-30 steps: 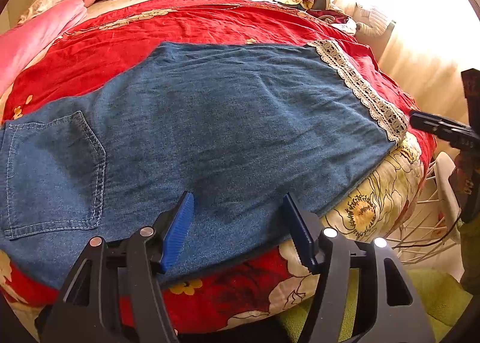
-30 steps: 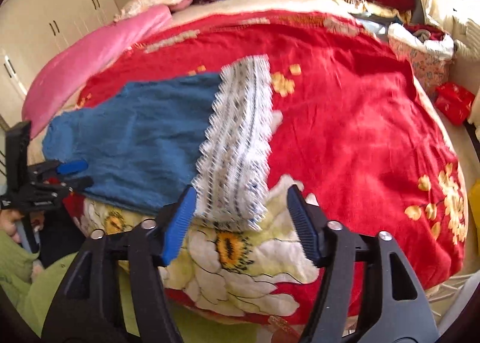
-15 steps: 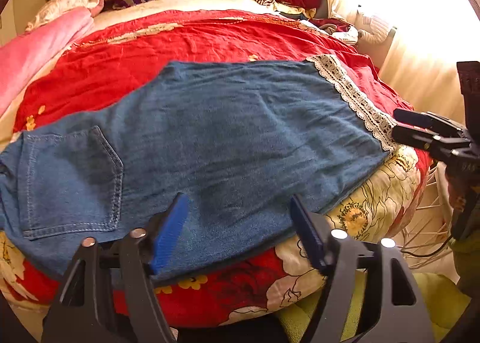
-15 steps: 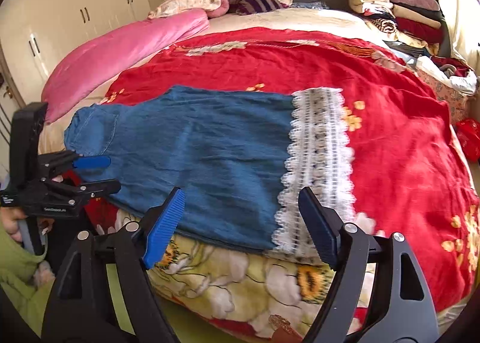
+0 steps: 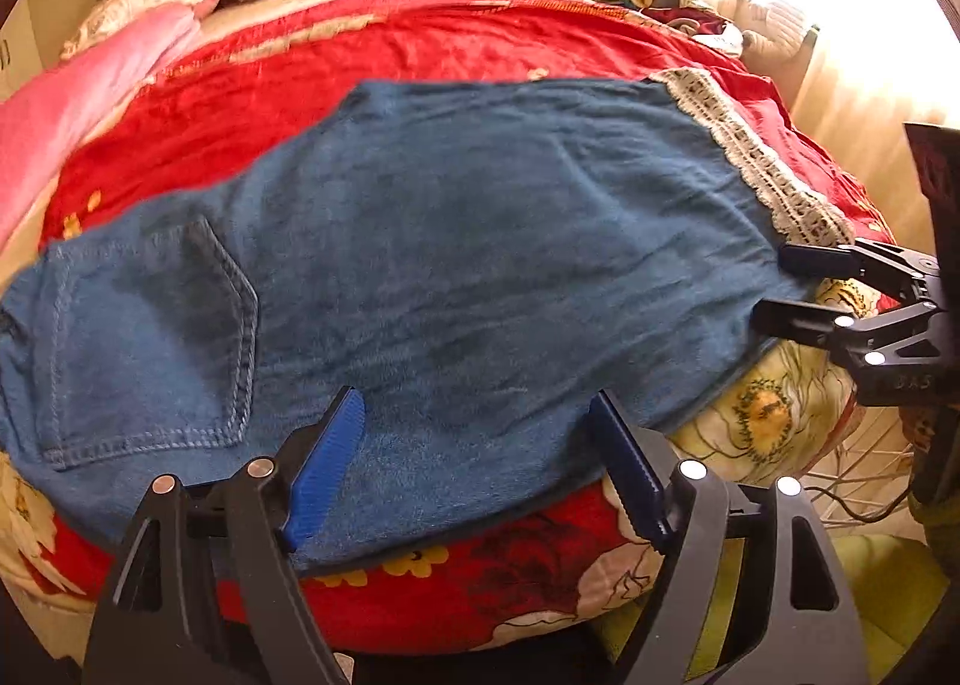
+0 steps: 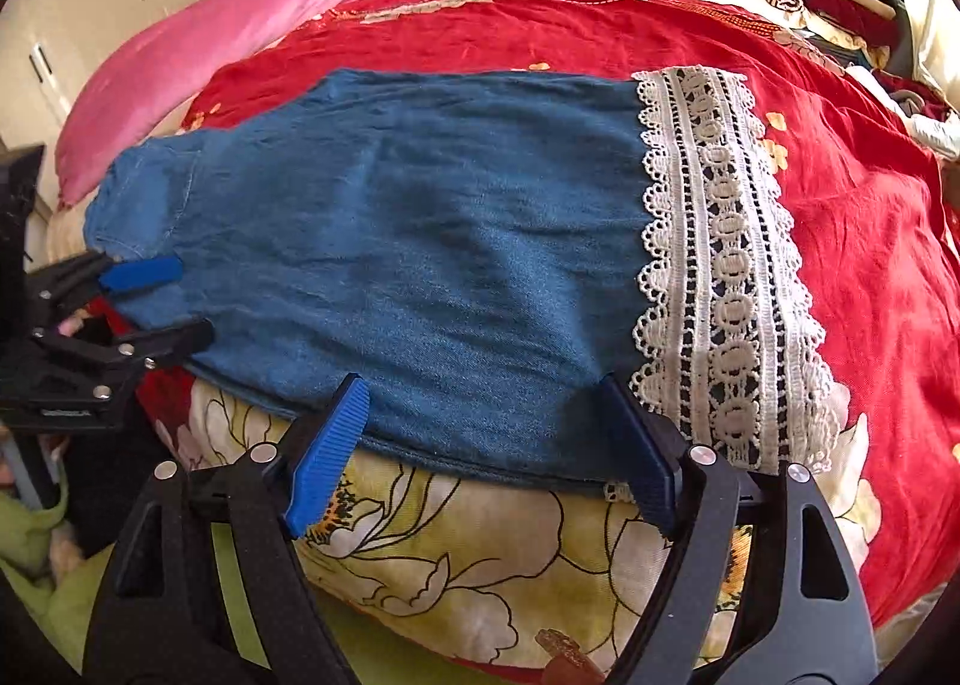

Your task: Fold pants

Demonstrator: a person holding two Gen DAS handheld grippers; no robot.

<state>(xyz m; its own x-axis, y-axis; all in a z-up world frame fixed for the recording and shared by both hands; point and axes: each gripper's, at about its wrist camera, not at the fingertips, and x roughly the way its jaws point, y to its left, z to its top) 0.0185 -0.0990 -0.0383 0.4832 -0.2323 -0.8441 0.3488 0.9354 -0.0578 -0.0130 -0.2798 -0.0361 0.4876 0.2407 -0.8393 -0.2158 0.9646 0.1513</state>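
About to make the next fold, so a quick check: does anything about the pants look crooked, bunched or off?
Nothing stands out. The denim pants lie flat on the red bedspread, only lightly wrinkled, with the lace hem spread straight.

The left gripper (image 5: 477, 433) is pointing steeply downward with its blue-padded jaws standing wide apart, nothing pressed between the pads. The right gripper (image 6: 480, 427) is angling down at much the same tilt, its jaws likewise spread wide and gripping nothing. Each gripper is showing at the edge of the other's view, the right one at the far right of the left wrist view and the left one at the far left of the right wrist view.
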